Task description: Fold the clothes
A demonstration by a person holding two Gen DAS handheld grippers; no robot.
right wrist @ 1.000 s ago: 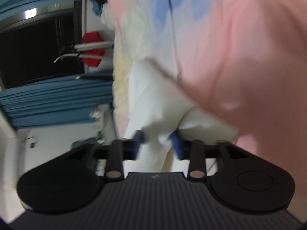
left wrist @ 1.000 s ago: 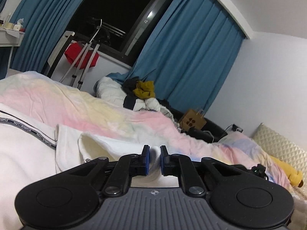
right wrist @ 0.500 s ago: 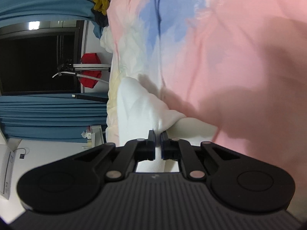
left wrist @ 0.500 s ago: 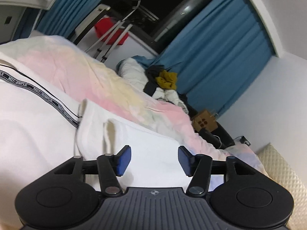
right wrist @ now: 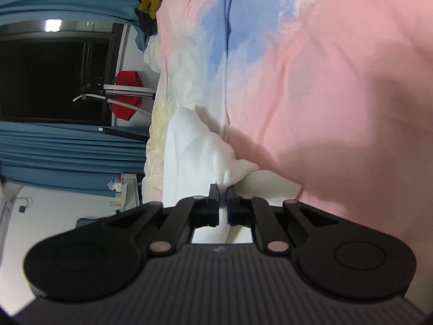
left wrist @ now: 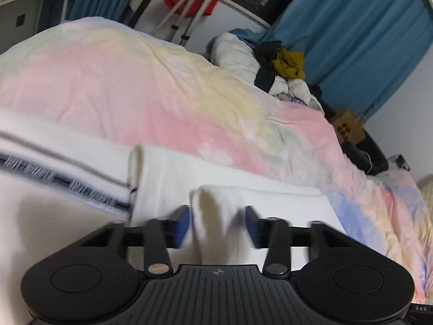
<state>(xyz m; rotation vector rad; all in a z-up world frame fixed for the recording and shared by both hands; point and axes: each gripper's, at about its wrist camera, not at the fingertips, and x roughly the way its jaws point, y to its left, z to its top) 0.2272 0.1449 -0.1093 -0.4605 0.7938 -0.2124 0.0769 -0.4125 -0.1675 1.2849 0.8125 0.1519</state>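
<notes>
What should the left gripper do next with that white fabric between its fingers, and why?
Probably close the left gripper. Its jaws stand apart around a raised fold of the white garment, not pinching it, while the right gripper is clamped on another part of the garment. Both need a hold before the cloth can be lifted and folded.

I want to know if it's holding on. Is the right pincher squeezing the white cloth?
Yes, the right gripper has its jaws nearly together with a fold of the white garment pinched between them.
</notes>
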